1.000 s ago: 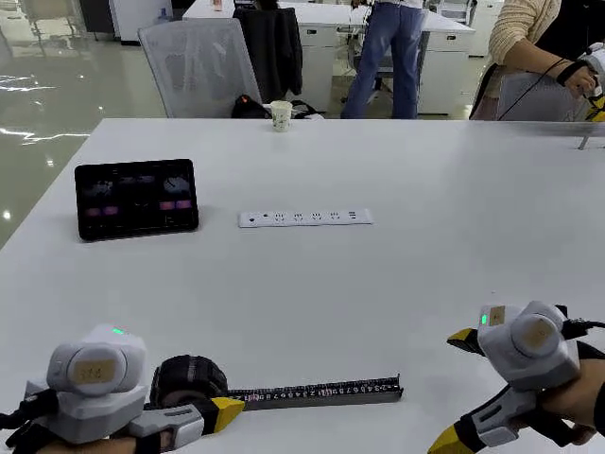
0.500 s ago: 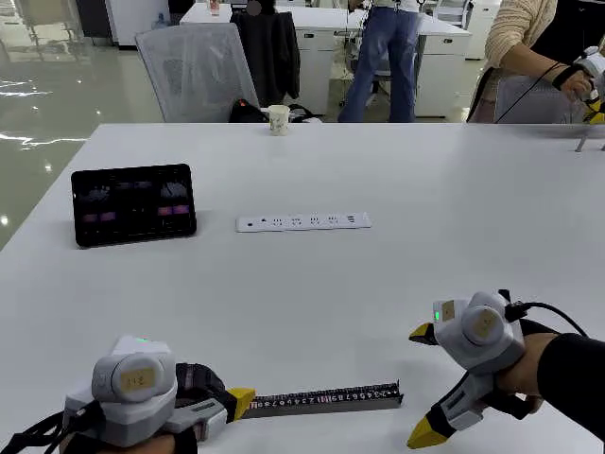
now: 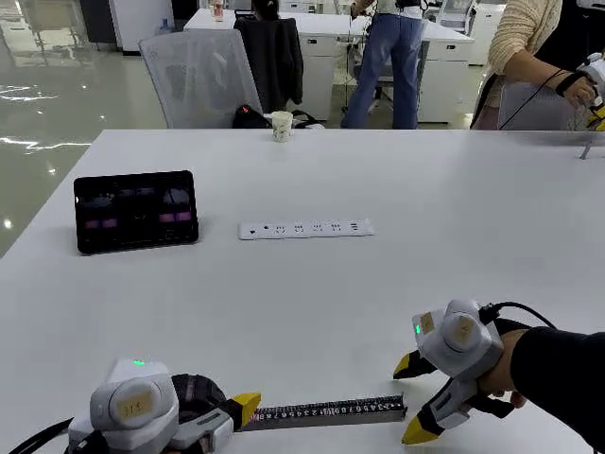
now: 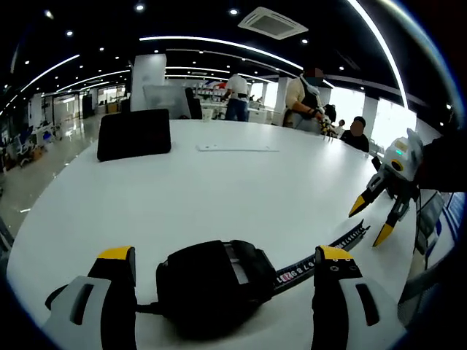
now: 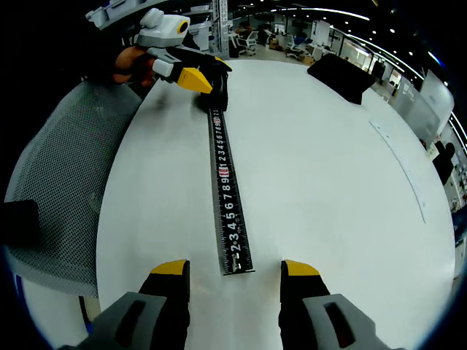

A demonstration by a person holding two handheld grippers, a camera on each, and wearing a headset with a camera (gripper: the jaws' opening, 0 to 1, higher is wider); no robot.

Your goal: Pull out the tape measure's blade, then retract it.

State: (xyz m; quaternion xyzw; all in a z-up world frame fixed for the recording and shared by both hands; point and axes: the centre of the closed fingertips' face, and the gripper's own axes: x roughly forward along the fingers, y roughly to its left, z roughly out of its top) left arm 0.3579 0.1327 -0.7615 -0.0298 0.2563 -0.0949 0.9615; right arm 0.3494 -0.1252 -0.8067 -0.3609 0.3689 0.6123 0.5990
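A black tape measure case [image 3: 194, 395] lies near the table's front edge, and its dark numbered blade [image 3: 326, 410] runs out to the right, flat on the white table [image 3: 378, 284]. My left gripper [image 3: 213, 418] straddles the case [image 4: 219, 281] and stands open, with a gap on both sides [image 4: 226, 255]. My right gripper [image 3: 407, 401] is open at the blade's hooked end [image 5: 237, 264], one yellow tip on each side of it [image 5: 235, 268], not touching. In the right gripper view the blade [image 5: 222, 168] leads away to the left gripper [image 5: 182, 69].
A dark tablet [image 3: 137, 210] stands at the left of the table, with a white power strip [image 3: 305, 229] mid-table and a paper cup [image 3: 282, 125] at the far edge. A grey chair [image 3: 203, 76] and people stand beyond; a person works at the far right [image 3: 539, 47].
My right gripper has moved left and down to the blade's end and now straddles it. The blade's length looks the same. The left gripper has stayed by the case.
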